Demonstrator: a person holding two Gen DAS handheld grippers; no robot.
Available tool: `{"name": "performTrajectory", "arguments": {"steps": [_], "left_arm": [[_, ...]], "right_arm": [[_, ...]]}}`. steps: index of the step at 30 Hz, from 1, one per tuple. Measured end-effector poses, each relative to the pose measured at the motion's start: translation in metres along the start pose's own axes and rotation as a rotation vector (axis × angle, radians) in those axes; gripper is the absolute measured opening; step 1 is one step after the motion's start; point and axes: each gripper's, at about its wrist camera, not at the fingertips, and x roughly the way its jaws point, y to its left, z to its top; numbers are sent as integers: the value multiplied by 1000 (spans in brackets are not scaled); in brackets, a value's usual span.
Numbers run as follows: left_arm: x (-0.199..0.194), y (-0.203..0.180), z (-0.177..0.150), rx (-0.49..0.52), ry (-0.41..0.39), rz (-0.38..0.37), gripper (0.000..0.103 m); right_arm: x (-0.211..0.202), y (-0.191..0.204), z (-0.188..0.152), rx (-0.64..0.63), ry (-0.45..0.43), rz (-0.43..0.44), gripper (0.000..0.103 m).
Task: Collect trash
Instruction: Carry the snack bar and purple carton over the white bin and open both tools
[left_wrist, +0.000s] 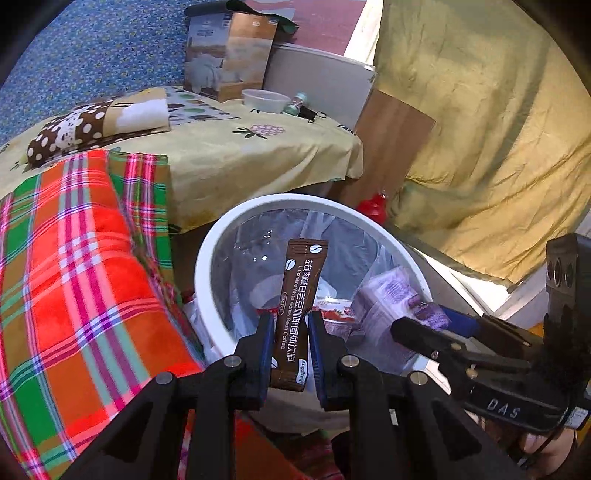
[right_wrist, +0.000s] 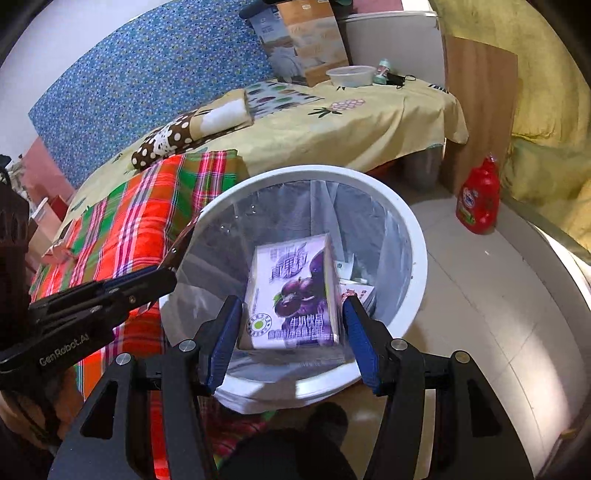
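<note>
At the far left an orange, green and pink plaid blanket (left_wrist: 74, 266) lies on the bed, beside a yellow printed bedsheet (left_wrist: 236, 155). Next to it stands a round white plastic trash bin (left_wrist: 207, 258) lined with a clear bag. The left tongs (left_wrist: 287, 325) are nearly closed, gripping a slim brown coffee stick sachet (left_wrist: 295, 302) that stands upright over the bin's near rim. Further right, the right tongs (right_wrist: 291, 321) stand about half open around a purple and white milk drink carton (right_wrist: 291, 291), their blue pads against its sides, holding it above the bin's mouth. On the tiled floor at the far right stands a red plastic detergent bottle (right_wrist: 478, 199).
</note>
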Motion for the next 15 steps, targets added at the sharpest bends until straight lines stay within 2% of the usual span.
{"name": "performTrajectory", "arguments": {"steps": [5, 9, 15], "left_arm": [[3, -1, 5, 2, -12, -16, 20], [-2, 2, 7, -9, -32, -33, 38], [-17, 9, 5, -30, -49, -30, 38]], "right_arm": [[-3, -5, 1, 6, -12, -4, 60], [-11, -7, 2, 16, -35, -4, 60], [-18, -1, 3, 20, -61, 14, 60]]}}
